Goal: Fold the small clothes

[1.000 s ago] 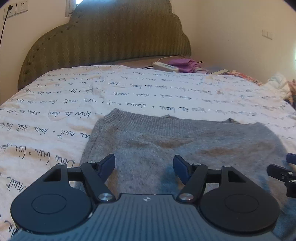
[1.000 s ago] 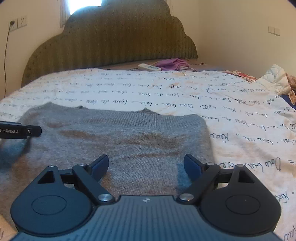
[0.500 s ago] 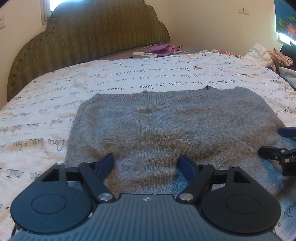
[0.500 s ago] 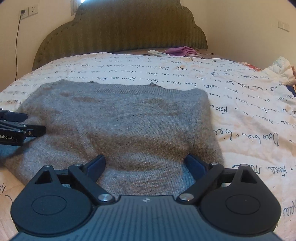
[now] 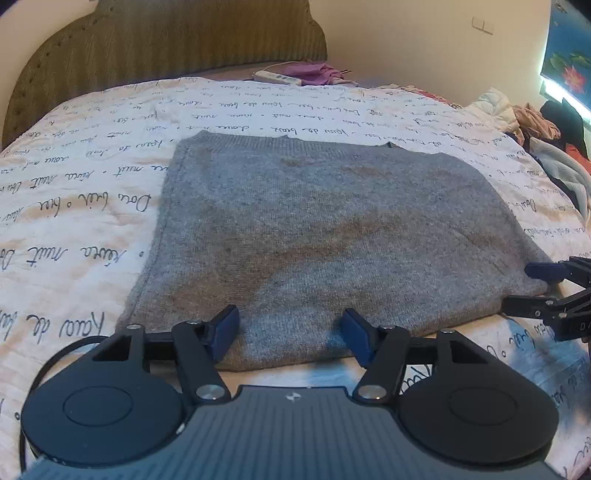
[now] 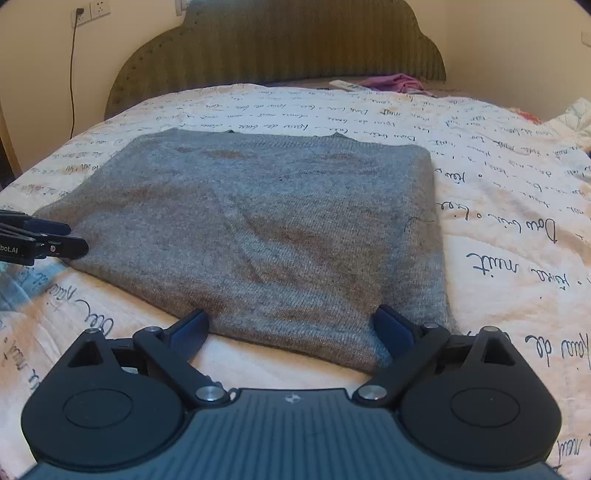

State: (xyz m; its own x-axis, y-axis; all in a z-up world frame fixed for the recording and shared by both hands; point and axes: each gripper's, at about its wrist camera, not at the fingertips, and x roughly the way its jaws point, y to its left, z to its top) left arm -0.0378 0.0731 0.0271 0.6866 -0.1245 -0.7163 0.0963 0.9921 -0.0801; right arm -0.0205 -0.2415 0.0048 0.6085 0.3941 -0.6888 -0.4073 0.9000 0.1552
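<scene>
A grey knitted garment (image 5: 332,229) lies flat, folded into a rectangle, on the script-printed bedsheet (image 5: 74,206). My left gripper (image 5: 290,330) hovers low at its near hem towards the left corner. Its jaws are closing, with the hem edge between the blue pads (image 5: 225,326) and not pinched. In the right wrist view the same garment (image 6: 277,221) fills the middle. My right gripper (image 6: 291,328) stands open wide across the near hem by the right corner. Each gripper shows in the other's view: the right gripper (image 5: 524,286) beside the garment's right edge, the left gripper (image 6: 74,238) at its left edge.
A padded olive headboard (image 6: 280,44) stands at the far end. A purple cloth (image 5: 314,72) and a white power strip (image 5: 275,76) lie near it. A heap of clothes (image 5: 532,122) sits at the bed's right side. A wall socket with a cable (image 6: 79,14) is at the upper left.
Both grippers have drawn back from over the garment's middle to its near hem, which now shows in both views. The left jaws have narrowed and the right jaws have widened a little.
</scene>
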